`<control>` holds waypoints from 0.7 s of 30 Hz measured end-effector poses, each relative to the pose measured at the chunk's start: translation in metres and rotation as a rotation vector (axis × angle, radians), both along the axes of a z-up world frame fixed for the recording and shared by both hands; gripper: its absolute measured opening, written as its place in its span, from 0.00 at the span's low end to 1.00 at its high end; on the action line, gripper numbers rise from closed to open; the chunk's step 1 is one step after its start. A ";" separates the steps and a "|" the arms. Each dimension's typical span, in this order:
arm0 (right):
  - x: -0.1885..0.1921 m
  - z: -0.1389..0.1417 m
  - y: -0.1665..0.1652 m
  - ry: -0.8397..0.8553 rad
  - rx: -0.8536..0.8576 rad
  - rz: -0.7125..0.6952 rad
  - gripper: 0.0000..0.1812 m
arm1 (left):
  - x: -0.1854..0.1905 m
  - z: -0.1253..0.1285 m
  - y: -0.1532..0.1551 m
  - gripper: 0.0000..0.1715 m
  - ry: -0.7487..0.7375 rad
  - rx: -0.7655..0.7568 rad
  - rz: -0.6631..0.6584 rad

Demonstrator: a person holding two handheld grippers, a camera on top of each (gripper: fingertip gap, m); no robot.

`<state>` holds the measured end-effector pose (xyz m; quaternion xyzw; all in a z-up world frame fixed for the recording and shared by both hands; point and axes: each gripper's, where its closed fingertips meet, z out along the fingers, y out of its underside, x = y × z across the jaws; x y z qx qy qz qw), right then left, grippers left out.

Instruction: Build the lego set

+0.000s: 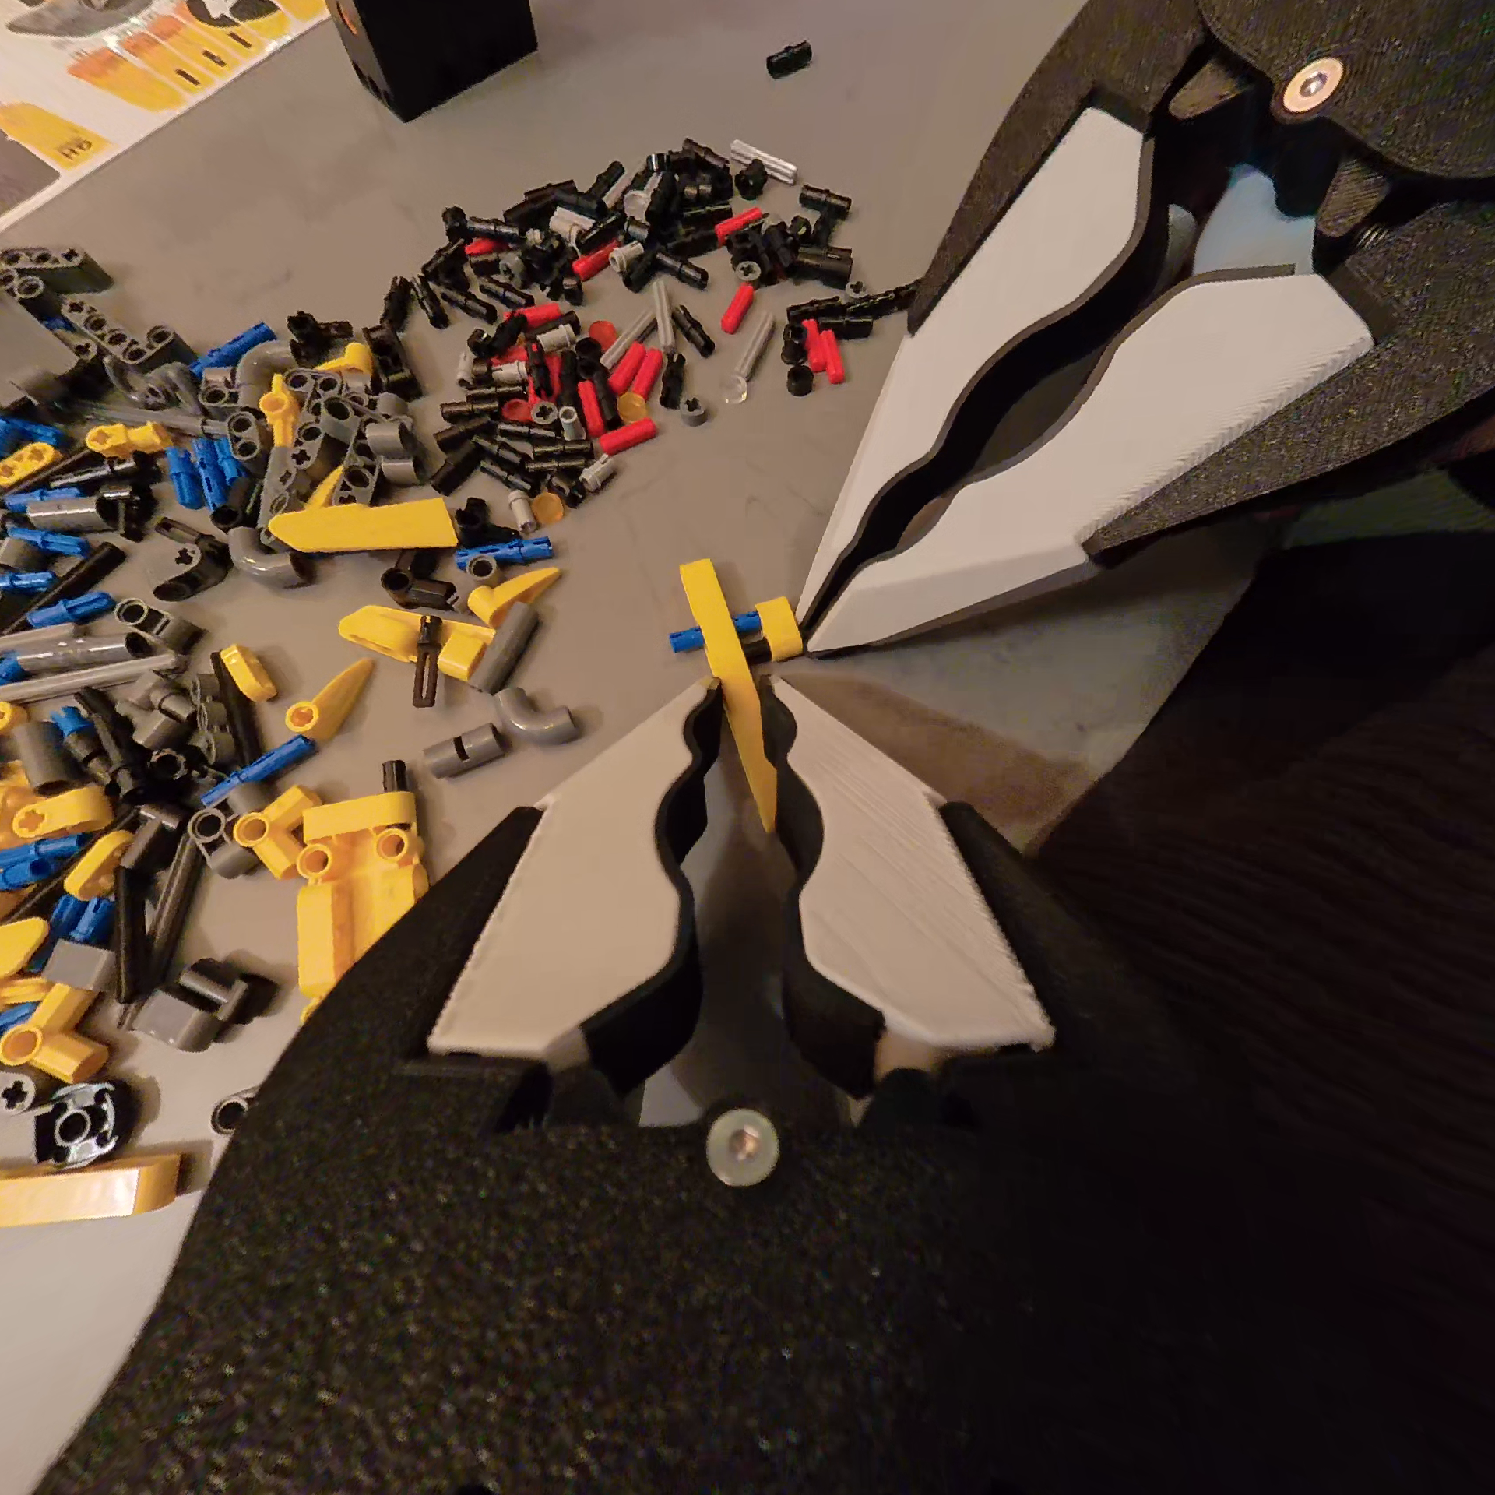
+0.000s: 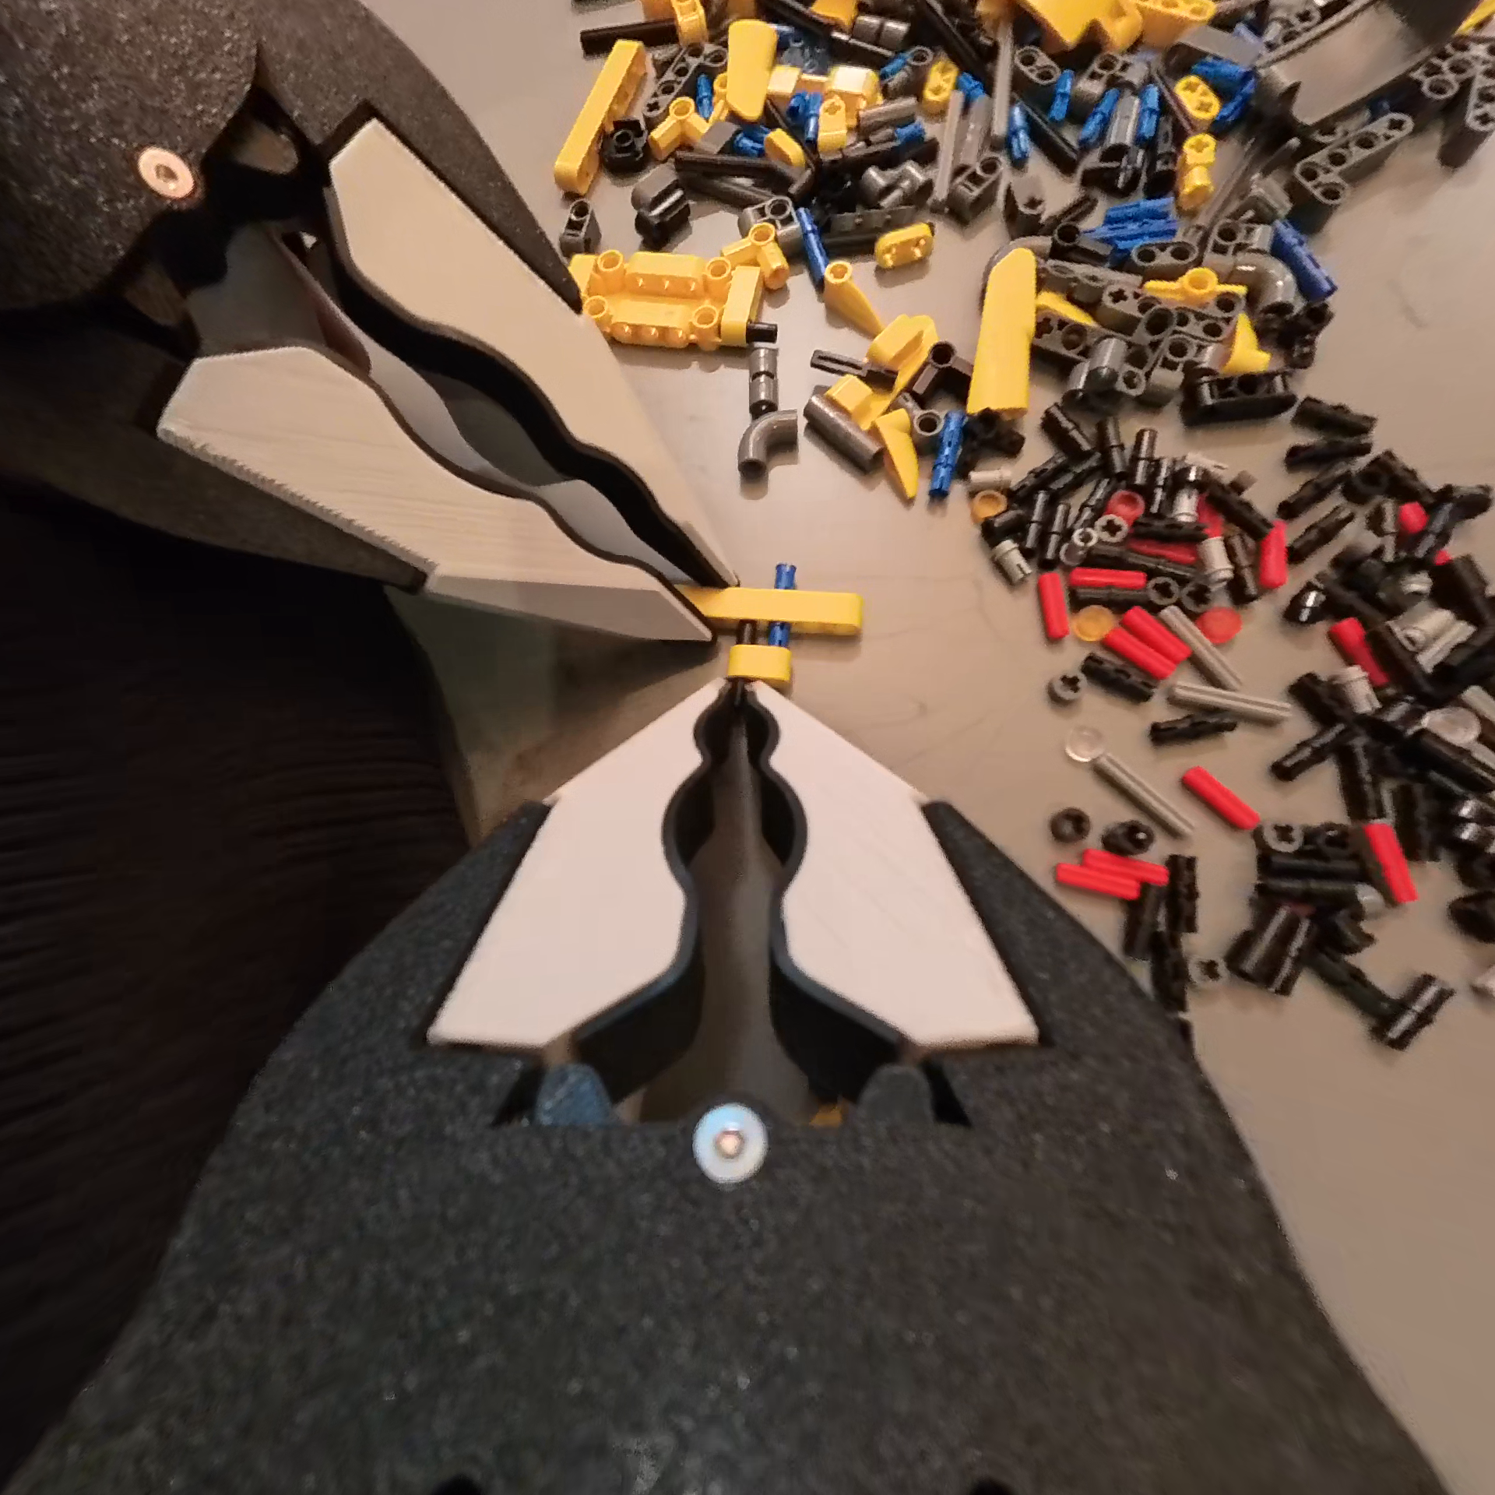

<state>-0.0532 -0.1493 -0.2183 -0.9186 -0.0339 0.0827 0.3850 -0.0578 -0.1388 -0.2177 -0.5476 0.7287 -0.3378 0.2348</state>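
My left gripper (image 1: 740,686) is shut on a thin yellow beam (image 1: 722,639) and holds it upright just above the grey table (image 1: 1011,688). A blue pin (image 1: 700,637) sticks through the beam. My right gripper (image 2: 740,688) is shut on a small yellow piece (image 2: 758,663) by the black pin through it. That piece is pressed up against the beam (image 2: 781,611) beside the blue pin (image 2: 783,578). The two grippers meet tip to tip: the right gripper (image 1: 805,639) shows in the left wrist view and the left gripper (image 2: 718,612) in the right wrist view.
Loose building parts cover the table: a pile of black and red pins (image 1: 615,323), and a pile of yellow, blue and grey pieces (image 1: 162,647). A black box (image 1: 437,48) and a printed sheet (image 1: 121,73) lie at the far edge. A dark ribbed fabric (image 1: 1294,971) lies by the grippers. Less than 4 cm separates the two grippers' tips.
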 end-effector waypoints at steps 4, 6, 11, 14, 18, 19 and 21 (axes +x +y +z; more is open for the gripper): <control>0.000 0.000 0.000 0.024 0.018 -0.022 0.01 | 0.001 0.000 0.000 0.05 -0.007 0.018 0.003; 0.001 0.000 0.000 0.029 0.026 -0.012 0.01 | 0.002 0.000 0.000 0.05 -0.016 0.065 -0.007; 0.001 0.000 0.000 0.012 0.009 0.031 0.00 | 0.003 0.000 0.000 0.05 0.002 0.036 -0.019; 0.001 0.001 0.000 -0.017 0.012 0.053 0.00 | 0.003 0.000 0.000 0.05 0.008 0.058 -0.037; 0.002 0.001 0.001 -0.033 0.021 0.058 0.00 | 0.002 -0.001 0.000 0.05 0.016 0.028 -0.055; 0.002 0.001 0.001 -0.035 0.022 0.056 0.00 | 0.002 0.000 0.000 0.05 0.019 0.021 -0.061; 0.002 0.001 0.001 -0.037 0.013 0.055 0.00 | 0.002 -0.001 0.000 0.05 0.024 0.012 -0.078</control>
